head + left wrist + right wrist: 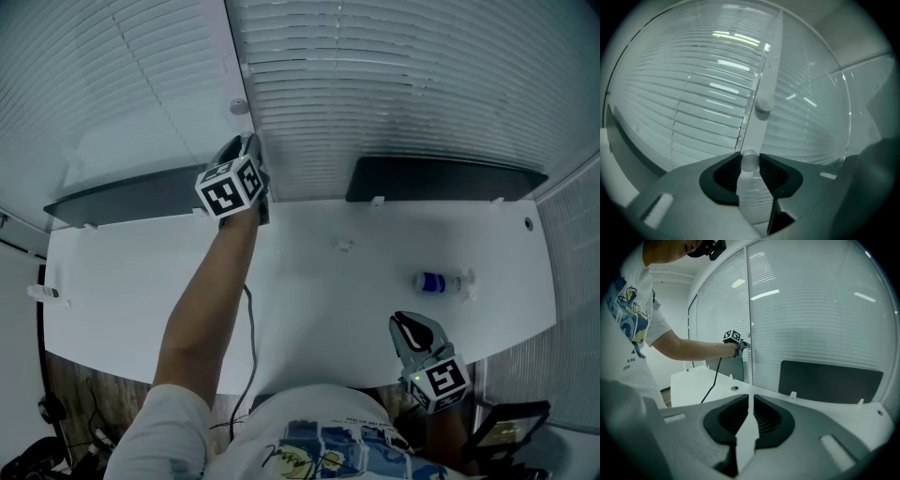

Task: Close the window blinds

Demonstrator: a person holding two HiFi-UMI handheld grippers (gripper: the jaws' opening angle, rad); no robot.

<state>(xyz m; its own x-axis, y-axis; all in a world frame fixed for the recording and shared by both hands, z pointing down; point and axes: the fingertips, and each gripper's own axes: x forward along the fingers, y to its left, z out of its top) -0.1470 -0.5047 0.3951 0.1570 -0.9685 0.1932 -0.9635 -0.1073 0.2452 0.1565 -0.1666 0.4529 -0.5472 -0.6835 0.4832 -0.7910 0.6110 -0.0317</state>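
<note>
Head view: left tongs (248, 148) sat at the white post (234, 47) between the white slatted window blinds (403, 84). Right tongs (411, 326) hung over the white desk (309, 281) edge, near a small blue-labelled plastic bottle (439, 281).
Left gripper view: tongs clamped a small round grey knob (750, 160) on the post.
Right gripper view: tongs pinched together, empty.

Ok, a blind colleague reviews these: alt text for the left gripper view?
The left gripper grips a small round knob on the white frame strip between two slatted window blinds. A second knob sits higher up the strip.
</note>
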